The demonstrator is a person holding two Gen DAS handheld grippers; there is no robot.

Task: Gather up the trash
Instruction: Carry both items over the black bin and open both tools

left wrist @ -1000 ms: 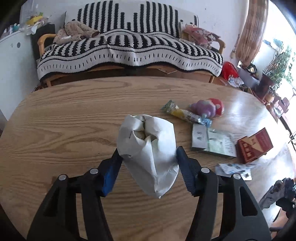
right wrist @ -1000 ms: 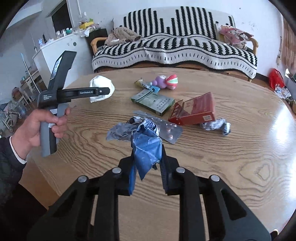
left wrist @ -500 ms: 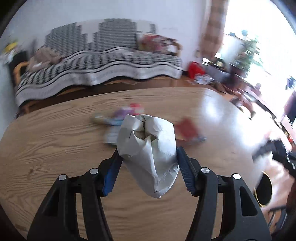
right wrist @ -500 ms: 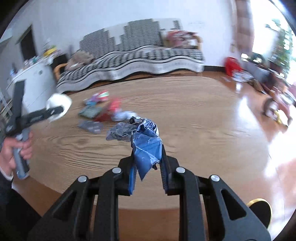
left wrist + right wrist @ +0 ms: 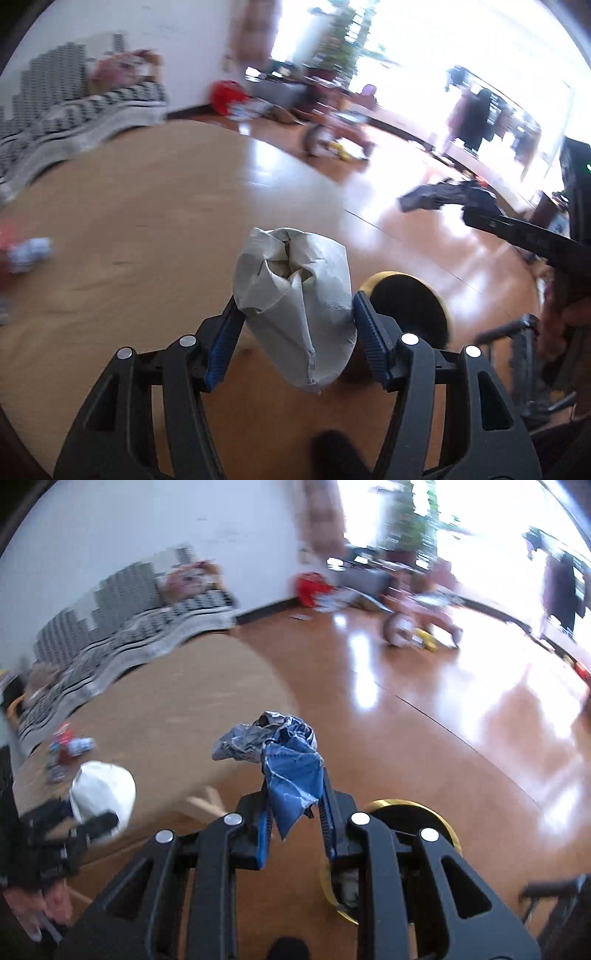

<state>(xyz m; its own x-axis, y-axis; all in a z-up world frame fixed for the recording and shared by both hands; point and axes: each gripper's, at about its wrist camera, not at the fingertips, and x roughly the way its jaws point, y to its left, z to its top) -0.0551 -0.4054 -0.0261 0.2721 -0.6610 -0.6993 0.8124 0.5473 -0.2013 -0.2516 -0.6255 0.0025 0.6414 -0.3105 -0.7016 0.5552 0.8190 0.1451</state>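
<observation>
Evidently both loads are bound for the bin: the left gripper (image 5: 295, 325) pinches a crumpled white paper wad (image 5: 293, 310), the right gripper (image 5: 295, 812) a blue foil wrapper (image 5: 291, 771), over the yellow-rimmed bin (image 5: 436, 816) beside the wooden table (image 5: 166, 709).

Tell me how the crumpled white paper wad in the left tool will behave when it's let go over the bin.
The white paper wad looks creased and hollow, so it is probably light and will drop slowly. The left tool dents its sides, suggesting it crushes easily and may spring back a little. Its lumpy shape seems unlikely to roll far if it misses the yellow-rimmed bin.
</observation>
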